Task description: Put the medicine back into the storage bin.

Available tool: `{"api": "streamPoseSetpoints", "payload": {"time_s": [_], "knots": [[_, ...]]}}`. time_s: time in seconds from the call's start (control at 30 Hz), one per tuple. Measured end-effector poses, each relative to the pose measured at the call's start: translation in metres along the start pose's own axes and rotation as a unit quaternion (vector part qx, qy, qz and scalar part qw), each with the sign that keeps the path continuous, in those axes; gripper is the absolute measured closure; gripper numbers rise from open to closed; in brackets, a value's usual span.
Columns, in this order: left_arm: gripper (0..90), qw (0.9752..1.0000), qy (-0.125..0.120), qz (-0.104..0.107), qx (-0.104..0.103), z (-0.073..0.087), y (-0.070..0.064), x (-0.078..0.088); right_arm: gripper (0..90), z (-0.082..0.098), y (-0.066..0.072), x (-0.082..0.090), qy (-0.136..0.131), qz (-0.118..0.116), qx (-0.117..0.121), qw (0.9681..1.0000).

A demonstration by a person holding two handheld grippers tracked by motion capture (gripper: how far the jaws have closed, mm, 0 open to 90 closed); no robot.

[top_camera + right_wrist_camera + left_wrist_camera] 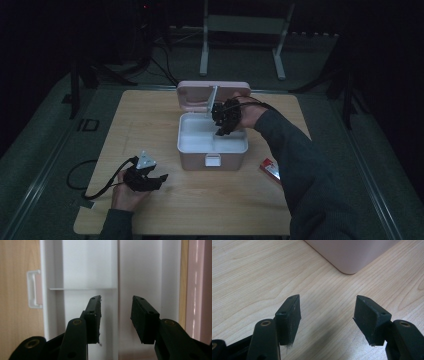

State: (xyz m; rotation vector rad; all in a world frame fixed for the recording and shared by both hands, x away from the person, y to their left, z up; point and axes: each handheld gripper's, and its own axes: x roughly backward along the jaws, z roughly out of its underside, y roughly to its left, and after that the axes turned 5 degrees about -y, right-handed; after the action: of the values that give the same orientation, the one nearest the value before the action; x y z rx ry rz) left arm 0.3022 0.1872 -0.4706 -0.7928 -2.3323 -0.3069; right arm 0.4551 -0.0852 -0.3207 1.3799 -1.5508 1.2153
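Note:
A pink box [212, 160] with a white inner tray [200, 141] stands open mid-table, its lid [192, 95] tipped back. My right gripper [221, 131] hangs over the tray's right side, pointing down into it. Its jaws stand open over the white tray [140, 270], with nothing between them. My left gripper [161, 180] rests low near the front left of the table, open and empty, aimed at the box's pink corner [352, 257].
A small red packet [270, 167] lies on the table right of the box, partly under the right sleeve. The box's white latch [212, 160] faces the front edge. A white metal stand [242, 30] is on the floor beyond the table.

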Motion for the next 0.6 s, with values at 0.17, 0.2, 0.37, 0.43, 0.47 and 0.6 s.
{"api": "streamPoseSetpoints", "payload": {"time_s": [0.17,0.2,0.37,0.43,0.47,0.6], "knots": [[38.2,1.0000,0.005,0.003,-0.003,0.000,0.000,-0.002,59.2,-0.004,-0.002,-0.005,0.025,-0.009,0.002,0.9996],[38.2,1.0000,0.005,0.002,-0.004,0.000,0.000,-0.002,59.2,-0.006,-0.003,-0.006,0.027,-0.011,0.004,0.9996],[38.2,1.0000,0.006,0.005,-0.003,0.000,-0.001,-0.003,61.3,-0.013,-0.005,-0.014,0.043,-0.018,0.009,0.9989],[38.2,1.0000,0.006,0.005,-0.004,0.000,0.000,-0.002,63.4,-0.015,-0.004,-0.017,0.055,-0.020,0.010,0.9983],[38.2,1.0000,0.005,0.006,-0.004,0.001,0.000,-0.002,64.8,-0.017,-0.004,-0.018,0.063,-0.020,0.010,0.9978],[38.2,1.0000,0.006,0.007,-0.004,0.001,0.000,-0.002,69.4,-0.018,-0.006,-0.025,0.082,-0.024,0.012,0.9963]]}}
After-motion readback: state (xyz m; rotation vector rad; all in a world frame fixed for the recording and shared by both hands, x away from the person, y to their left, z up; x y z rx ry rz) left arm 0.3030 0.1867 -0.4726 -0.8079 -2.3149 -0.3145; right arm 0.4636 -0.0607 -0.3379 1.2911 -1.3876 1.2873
